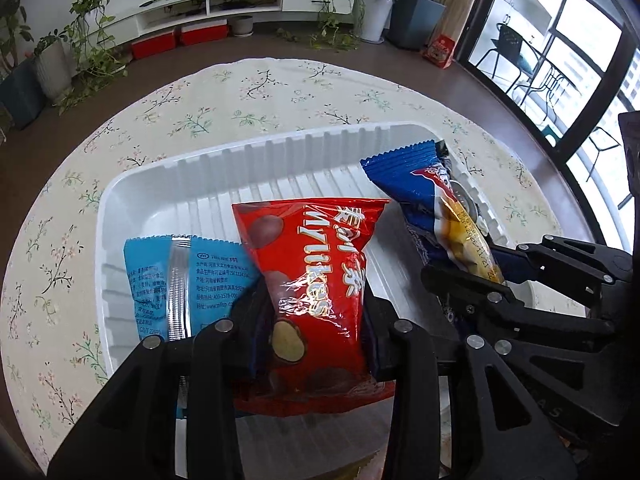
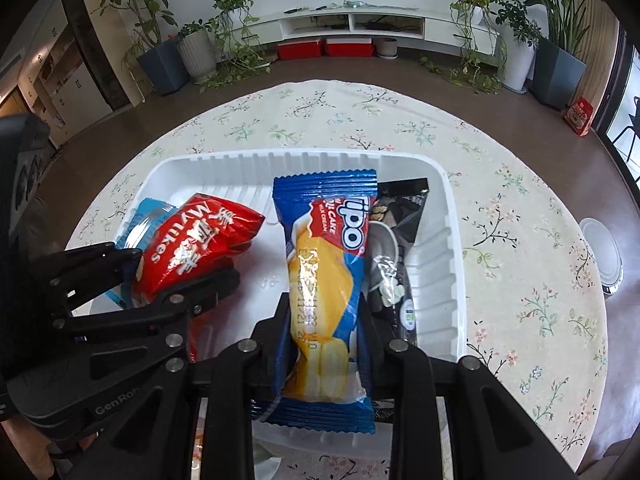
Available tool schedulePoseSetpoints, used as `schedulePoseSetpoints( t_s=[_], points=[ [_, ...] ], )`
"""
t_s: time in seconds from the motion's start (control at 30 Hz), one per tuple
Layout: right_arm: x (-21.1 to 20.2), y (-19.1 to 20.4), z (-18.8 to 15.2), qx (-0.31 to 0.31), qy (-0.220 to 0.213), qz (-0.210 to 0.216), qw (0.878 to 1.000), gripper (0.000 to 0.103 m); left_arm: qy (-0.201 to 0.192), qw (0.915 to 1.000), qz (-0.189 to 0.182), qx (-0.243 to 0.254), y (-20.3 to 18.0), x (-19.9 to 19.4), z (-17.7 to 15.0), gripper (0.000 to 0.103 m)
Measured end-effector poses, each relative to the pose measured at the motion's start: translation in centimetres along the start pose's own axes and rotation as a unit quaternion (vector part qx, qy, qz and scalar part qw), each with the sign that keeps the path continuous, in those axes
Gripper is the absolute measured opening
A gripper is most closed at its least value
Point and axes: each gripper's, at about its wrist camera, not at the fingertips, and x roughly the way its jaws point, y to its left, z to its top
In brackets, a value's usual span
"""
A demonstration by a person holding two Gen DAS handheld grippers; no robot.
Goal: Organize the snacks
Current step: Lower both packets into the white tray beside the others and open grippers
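Note:
A white ribbed plastic tray [image 1: 280, 152] [image 2: 444, 216] sits on the flowered tablecloth. My left gripper [image 1: 316, 312] [image 2: 182, 268] is shut on a red Mylikes snack bag [image 1: 316, 256] [image 2: 192, 240], held over the tray's left half. Under that bag a light blue packet [image 1: 176, 276] [image 2: 150, 210] lies in the tray. My right gripper [image 2: 324, 312] [image 1: 486, 276] is shut on a blue and yellow Tipo cake packet [image 2: 324, 264] [image 1: 432, 208], held over the tray's right half. A black snack packet [image 2: 400, 216] lies in the tray beside it, against the right wall.
The round table's cloth [image 2: 520, 240] surrounds the tray. A white round lid or dish [image 2: 602, 256] rests near the table's right edge. Potted plants [image 2: 196, 52], a low white TV cabinet [image 2: 360, 24] and red boxes [image 2: 324, 48] stand on the floor beyond.

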Motion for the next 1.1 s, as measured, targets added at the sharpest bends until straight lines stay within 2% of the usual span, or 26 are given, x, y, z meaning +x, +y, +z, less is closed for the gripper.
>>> schedulePoseSetpoints(
  t_s=[0.17,0.3,0.4,0.73,0.83,1.03,1.1],
  points=[
    [0.4,0.1,-0.3,-0.004,0.003,0.000,1.000,0.030,-0.004,1.0000,0.000,-0.009,0.4,-0.3,-0.1,0.038],
    [0.7,-0.2,-0.3,0.003,0.006,-0.007,1.000,0.031,-0.009,0.9998,0.007,-0.014,0.5,-0.3,-0.3,0.049],
    [0.9,-0.5,-0.4,0.008,0.008,-0.001,1.000,0.031,-0.011,0.9998,0.006,-0.015,0.7,-0.5,-0.3,0.050],
    [0.5,-0.9,-0.5,0.017,0.004,0.002,1.000,0.031,-0.024,0.9992,-0.014,-0.028,1.2,-1.1,-0.4,0.060],
    [0.3,-0.9,-0.5,0.016,0.002,0.005,1.000,0.034,-0.029,0.9990,-0.016,-0.029,1.2,-1.4,-0.6,0.060],
    [-0.6,-0.9,-0.7,0.018,-0.010,0.007,1.000,0.041,-0.042,0.9982,-0.019,-0.037,1.6,-2.6,-0.9,0.073],
    [-1.0,-0.9,-0.7,0.020,-0.014,0.007,1.000,0.048,-0.046,0.9978,-0.022,-0.041,1.6,-3.0,-1.0,0.075]
  ],
)
